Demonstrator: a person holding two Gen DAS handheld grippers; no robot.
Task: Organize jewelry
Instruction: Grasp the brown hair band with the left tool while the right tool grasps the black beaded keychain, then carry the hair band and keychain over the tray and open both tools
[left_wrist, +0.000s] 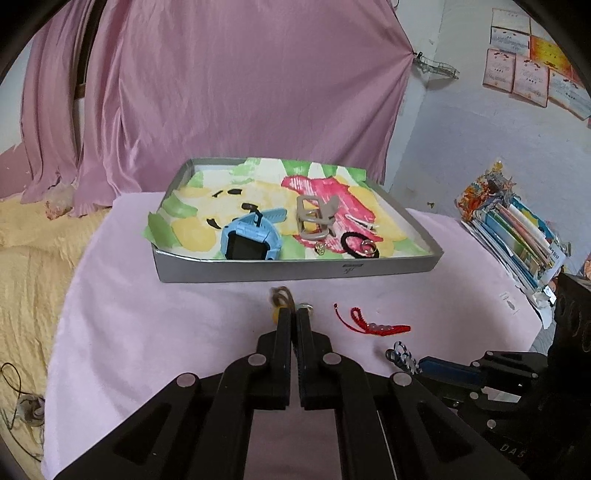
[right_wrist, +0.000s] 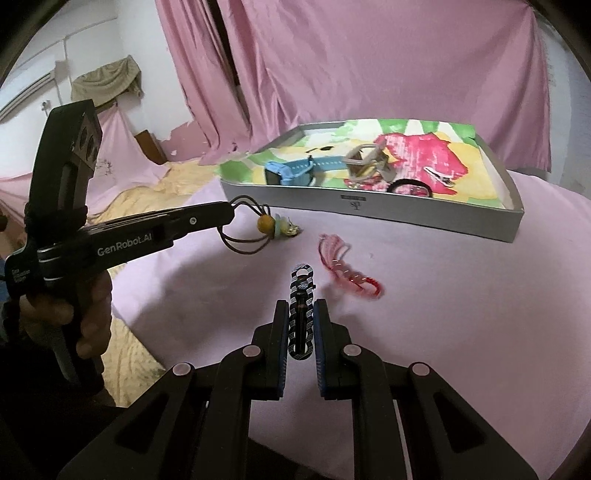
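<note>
Cord bracelet (right_wrist: 255, 225) with a yellow bead hangs from your left tongs (right_wrist: 231, 212), which are clamped together on it. Your right tongs (right_wrist: 301, 325) pinch a patterned hair clip (right_wrist: 303, 295). Just beyond them lies a red bracelet (right_wrist: 347, 266), then the tray (right_wrist: 369, 206).

You are looking at white lettering reading "GenRobot.AI" along the side of the black left gripper (right_wrist: 232, 211) in the right wrist view. In the left wrist view, pale letters "DAS" are showing on the black body of the right gripper (left_wrist: 424, 363), low at the frame's right edge. A small dark logo is sitting on the front wall of the shallow grey cardboard tray (right_wrist: 354, 199), too small to be read.
</note>
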